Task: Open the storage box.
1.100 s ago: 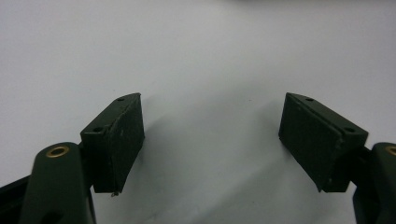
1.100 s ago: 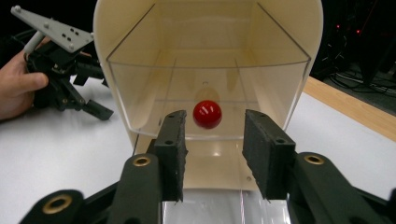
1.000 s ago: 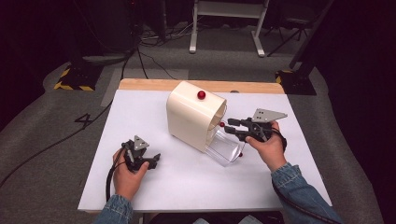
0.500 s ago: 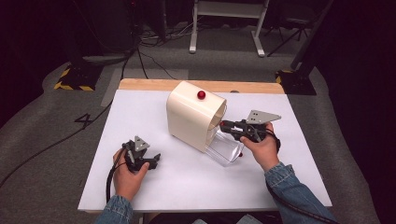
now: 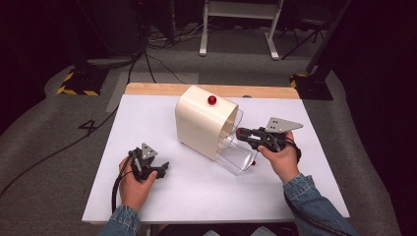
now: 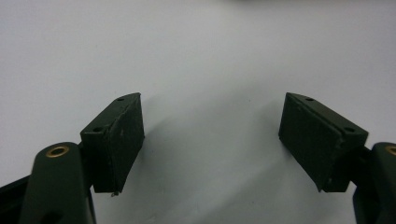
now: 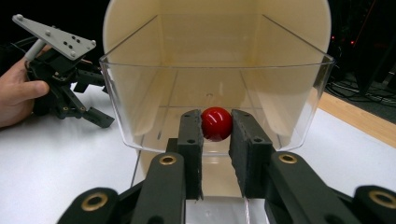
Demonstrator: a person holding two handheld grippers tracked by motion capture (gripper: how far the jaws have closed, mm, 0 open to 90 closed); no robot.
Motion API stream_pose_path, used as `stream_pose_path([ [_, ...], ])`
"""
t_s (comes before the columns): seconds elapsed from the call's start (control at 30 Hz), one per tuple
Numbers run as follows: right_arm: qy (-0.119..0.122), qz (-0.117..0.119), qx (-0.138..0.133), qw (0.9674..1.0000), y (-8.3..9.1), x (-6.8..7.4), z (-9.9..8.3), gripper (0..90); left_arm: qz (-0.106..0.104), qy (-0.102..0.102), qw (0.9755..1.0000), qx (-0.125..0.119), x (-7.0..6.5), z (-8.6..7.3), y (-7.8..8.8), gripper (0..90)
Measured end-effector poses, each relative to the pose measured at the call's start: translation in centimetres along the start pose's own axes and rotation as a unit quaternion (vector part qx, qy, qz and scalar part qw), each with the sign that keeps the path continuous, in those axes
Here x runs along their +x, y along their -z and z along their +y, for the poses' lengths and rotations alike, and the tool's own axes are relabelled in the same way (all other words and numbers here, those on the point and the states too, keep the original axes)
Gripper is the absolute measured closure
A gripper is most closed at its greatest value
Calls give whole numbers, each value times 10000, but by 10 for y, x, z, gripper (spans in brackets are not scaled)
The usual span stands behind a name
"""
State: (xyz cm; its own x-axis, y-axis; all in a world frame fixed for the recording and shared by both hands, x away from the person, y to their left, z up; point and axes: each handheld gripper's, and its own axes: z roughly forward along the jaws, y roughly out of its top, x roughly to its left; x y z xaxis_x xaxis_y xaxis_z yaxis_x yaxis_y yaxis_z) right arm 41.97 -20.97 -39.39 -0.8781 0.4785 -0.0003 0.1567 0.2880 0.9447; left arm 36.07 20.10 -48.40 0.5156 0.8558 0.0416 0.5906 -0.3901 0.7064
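Right claw (image 7: 216,135) had edged closer to the cream bin (image 5: 204,120), clenched on 1 red ball (image 7: 216,123) above its clear drawer (image 7: 299,98); left claw (image 6: 210,140) rested released on worktop (image 5: 147,118).

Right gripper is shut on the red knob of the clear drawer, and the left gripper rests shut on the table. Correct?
Not quite. The left gripper is open: the left gripper view shows its jaws wide apart over the white table. The right gripper is indeed shut on the red knob of the clear drawer.

right claw (image 5: 239,132) nearer clear drawer (image 5: 236,160)
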Motion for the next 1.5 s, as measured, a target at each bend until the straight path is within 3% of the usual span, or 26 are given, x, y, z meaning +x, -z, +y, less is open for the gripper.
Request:
stream_pose_path([
  [0.33, -8, -53, -62, 10000, 30, 4, 0, 748, -33, 32, 10000, 10, 0, 0, 0, 226],
  [0.77, -77, -67, -101, 9999, 53, 5, -9, 748, -35, 39, 10000, 5, 1, 0, 0, 226],
  [1.1, -184, -97, 127, 9997, 50, 1, -22, 738, -34, 38, 10000, 5, 1, 0, 0, 225],
  [1.23, -227, -116, 113, 9996, 49, 0, -24, 677, -16, 29, 10000, -5, 0, 0, 0, 225],
  [1.4, -217, -141, 147, 9996, 52, 0, -24, 682, 3, 1, 10000, -17, 0, 0, 0, 225],
  [1.5, -262, -147, 184, 9994, 55, 0, -26, 611, 10, -8, 10000, -16, -1, 0, 0, 225],
])
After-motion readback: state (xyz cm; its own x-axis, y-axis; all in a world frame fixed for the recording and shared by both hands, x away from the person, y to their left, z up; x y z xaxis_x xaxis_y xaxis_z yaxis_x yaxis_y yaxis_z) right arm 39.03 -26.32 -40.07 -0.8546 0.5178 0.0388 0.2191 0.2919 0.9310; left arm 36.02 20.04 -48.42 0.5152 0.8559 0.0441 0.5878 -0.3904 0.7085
